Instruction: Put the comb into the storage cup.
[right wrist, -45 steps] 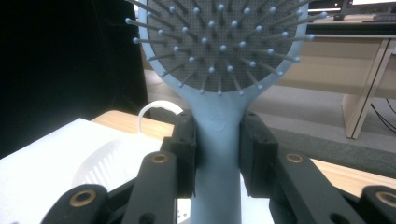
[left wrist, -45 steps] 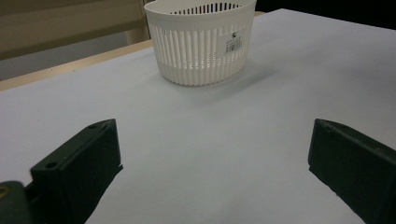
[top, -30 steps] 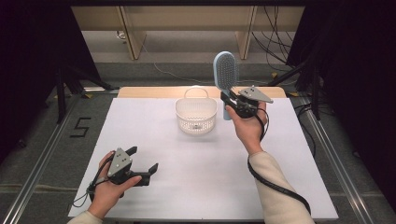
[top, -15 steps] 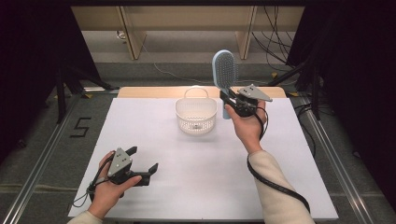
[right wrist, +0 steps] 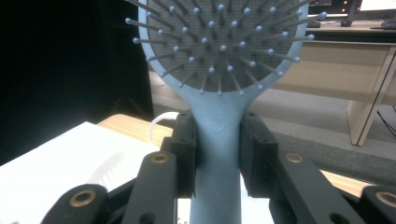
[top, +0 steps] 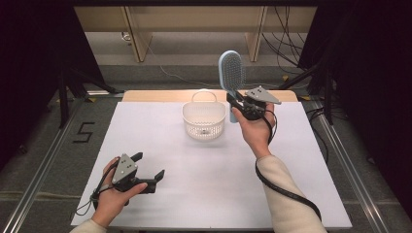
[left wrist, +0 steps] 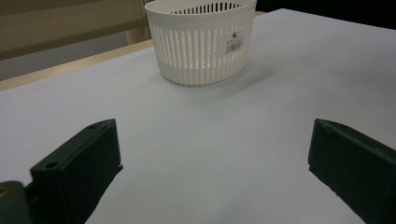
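A light blue hairbrush (top: 231, 73) stands upright in the air, bristles toward me, just right of a white slotted basket (top: 204, 119) at the table's far middle. My right gripper (top: 237, 103) is shut on the brush's handle (right wrist: 217, 154), its black pads pressing both sides below the bristle head (right wrist: 224, 42). Near the front left of the white table (top: 291, 165), my left gripper (top: 148, 165) rests low and open, nothing between its fingers. In the left gripper view the basket (left wrist: 201, 39) stands some way ahead of the spread jaws.
A wooden strip (top: 150, 95) borders the table's far edge. Metal rails (top: 43, 160) run along both sides, with cables (top: 291, 53) on the floor beyond. A black cable (top: 282, 189) trails along the right forearm.
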Motion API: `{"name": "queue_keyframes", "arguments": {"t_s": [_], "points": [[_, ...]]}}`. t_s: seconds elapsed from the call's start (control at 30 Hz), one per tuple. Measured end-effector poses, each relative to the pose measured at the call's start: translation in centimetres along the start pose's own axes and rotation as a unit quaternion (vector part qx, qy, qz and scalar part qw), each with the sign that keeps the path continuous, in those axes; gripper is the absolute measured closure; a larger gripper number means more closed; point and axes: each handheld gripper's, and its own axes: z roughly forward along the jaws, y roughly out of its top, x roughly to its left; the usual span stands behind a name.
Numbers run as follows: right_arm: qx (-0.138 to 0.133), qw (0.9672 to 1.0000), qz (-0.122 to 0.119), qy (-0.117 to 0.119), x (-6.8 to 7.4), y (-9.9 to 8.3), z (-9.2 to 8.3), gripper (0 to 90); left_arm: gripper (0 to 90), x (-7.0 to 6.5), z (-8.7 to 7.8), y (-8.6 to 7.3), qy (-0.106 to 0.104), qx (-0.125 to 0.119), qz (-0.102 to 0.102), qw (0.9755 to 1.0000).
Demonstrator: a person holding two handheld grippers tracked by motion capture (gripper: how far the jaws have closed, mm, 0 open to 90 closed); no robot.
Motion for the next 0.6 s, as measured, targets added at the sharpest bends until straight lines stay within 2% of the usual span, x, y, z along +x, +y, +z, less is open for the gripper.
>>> {"name": "queue_keyframes", "arguments": {"t_s": [0.6], "points": [[0.001,1.0,0.0,0.004,0.51,0.35,0.55,70.4,1.9,-0.03,0.01,0.02,-0.001,0.0,0.0,1.0]]}}
